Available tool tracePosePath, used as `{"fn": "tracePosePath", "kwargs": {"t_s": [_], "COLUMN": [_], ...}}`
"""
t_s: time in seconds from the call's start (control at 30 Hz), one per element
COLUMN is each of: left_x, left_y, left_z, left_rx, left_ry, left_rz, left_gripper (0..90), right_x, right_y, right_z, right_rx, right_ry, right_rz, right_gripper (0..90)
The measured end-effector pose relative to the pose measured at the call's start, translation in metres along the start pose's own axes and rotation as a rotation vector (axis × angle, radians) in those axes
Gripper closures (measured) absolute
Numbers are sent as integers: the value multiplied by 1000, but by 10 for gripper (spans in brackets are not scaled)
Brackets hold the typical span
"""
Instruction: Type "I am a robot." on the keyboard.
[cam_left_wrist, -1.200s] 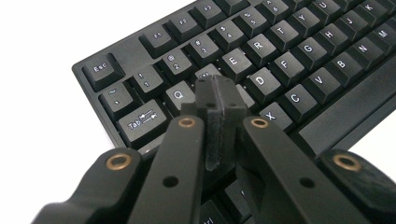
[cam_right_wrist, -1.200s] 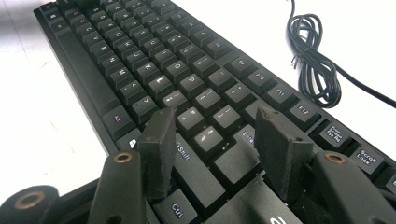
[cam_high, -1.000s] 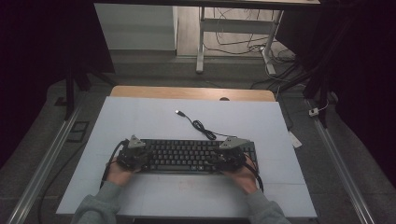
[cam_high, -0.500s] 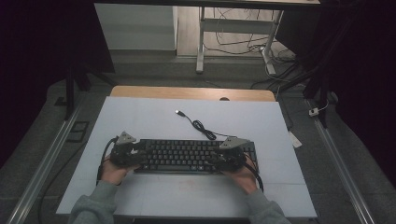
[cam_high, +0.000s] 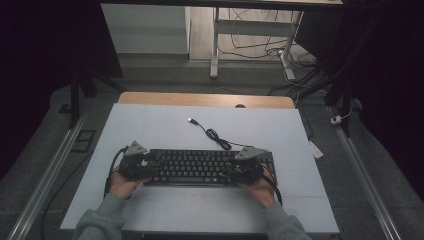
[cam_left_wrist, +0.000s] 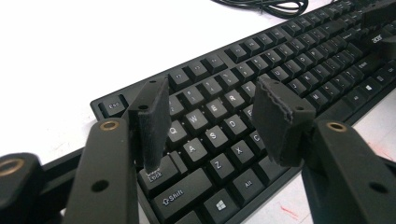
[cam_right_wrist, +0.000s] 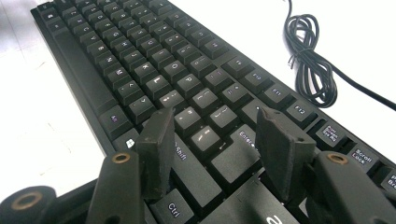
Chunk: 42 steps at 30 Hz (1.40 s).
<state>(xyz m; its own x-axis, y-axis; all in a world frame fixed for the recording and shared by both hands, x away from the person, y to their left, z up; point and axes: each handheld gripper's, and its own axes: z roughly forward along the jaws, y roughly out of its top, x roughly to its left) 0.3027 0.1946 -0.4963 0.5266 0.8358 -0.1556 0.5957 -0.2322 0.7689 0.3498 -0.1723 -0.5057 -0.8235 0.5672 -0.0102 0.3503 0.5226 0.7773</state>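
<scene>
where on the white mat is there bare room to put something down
The white table mat is bare along its far left, between the mat's far edge and the black keyboard, and along the near strip in front of the keyboard. Its right edge is bare too. Crowded: mid-far, where the coiled black USB cable lies, and both keyboard ends under the grippers.

A: High view?
B: Overhead on the person's side, facing forward and down, far off.
A: Gripper views?
B: Close, low, each looking inward from one end; all share the keyboard (cam_high: 200, 167).
</scene>
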Motion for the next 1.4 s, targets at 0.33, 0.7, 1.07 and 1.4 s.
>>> {"fn": "tracePosePath", "kwargs": {"t_s": [0.33, 0.7, 1.07, 1.4], "left_x": [-4, -10, -16, -21], "left_y": [2, 3, 4, 5], "left_z": [-2, -1, 0, 3], "left_rx": [-15, -13, -11, 2], "left_ry": [-34, -39, -43, -56], "left_rz": [-10, 15, 38, 62], "left_gripper": [459, 456, 453, 441], "right_x": [0, 0, 0, 0], "right_y": [0, 0, 0, 0], "right_z": [0, 1, 1, 2], "right_rx": [-1, 0, 9, 12], "right_ry": [3, 4, 3, 5], "right_rz": [2, 3, -1, -3], "right_gripper": [477, 477, 475, 472]}}
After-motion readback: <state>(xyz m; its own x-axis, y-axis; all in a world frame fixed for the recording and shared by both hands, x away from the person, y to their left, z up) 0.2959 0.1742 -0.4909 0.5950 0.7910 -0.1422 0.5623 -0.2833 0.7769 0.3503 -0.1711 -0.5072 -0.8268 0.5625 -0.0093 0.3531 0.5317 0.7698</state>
